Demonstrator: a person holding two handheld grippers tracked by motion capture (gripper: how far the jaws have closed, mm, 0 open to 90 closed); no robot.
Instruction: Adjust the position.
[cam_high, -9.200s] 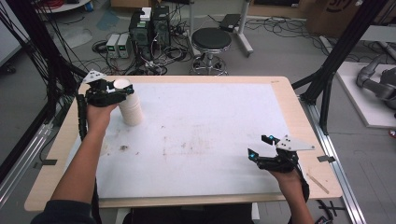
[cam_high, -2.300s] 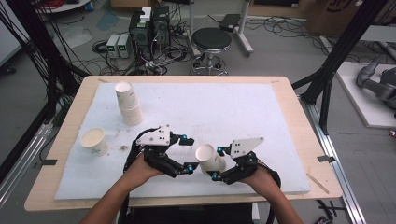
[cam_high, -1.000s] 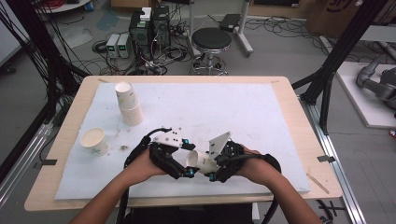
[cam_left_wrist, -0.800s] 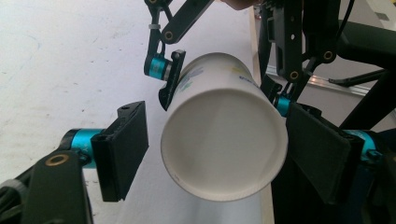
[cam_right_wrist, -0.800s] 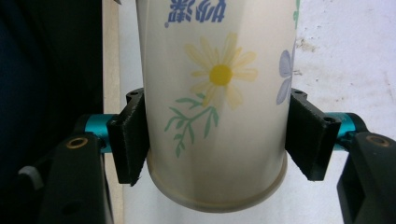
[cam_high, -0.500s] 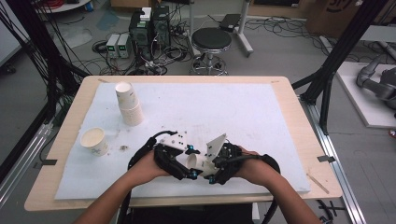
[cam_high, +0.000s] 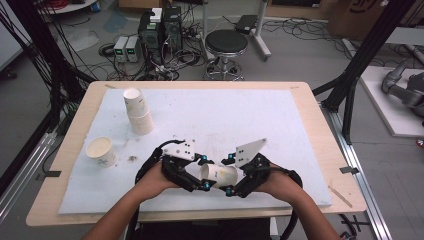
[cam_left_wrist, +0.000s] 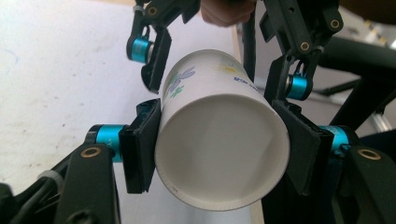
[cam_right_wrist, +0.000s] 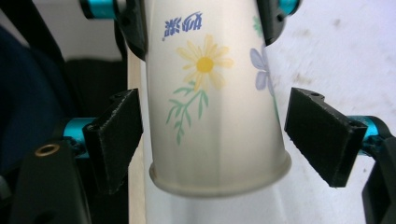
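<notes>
The paper cup (cam_high: 218, 175) is lying on its side above the near counter (cam_high: 310, 107) – the left hand-held gripper (cam_high: 204, 173) clamping its base end, the right hand-held gripper (cam_high: 227, 174) having just been opening, jaws wide – long axis running left-right.

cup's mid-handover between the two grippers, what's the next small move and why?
Probably draw the right gripper back off the paper cup. Its jaws have just been opening and stand clear of the cup's sides, while the left gripper has just closed on the cup, so the left alone carries it.
</notes>
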